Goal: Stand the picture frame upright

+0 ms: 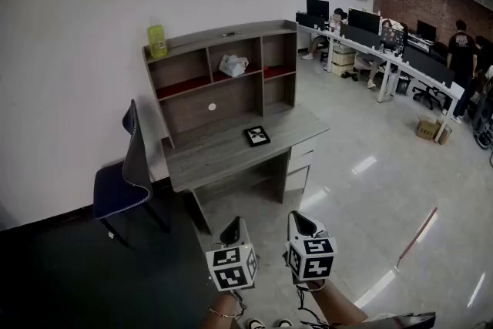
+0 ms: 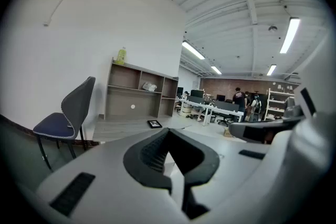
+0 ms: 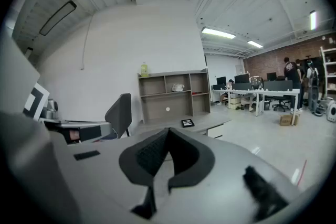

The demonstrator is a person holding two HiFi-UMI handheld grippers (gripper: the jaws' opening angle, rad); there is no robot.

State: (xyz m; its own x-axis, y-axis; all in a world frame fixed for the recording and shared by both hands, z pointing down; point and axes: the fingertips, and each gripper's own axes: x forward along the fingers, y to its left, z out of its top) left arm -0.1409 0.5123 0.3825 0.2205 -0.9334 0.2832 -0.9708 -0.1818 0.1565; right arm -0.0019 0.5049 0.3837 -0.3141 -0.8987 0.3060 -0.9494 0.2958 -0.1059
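— Picture frame (image 1: 257, 135) lies flat on the table's (image 1: 192, 154) right half, toward its front edge. We stand well apart, left gripper (image 1: 233, 230) and right gripper (image 1: 301, 223) both pressed together, empty.
— Closed jaws could shove it off that edge; we should spread them first.

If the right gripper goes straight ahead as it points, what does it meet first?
Probably the desk, near the picture frame lying on it; only open floor seems between.
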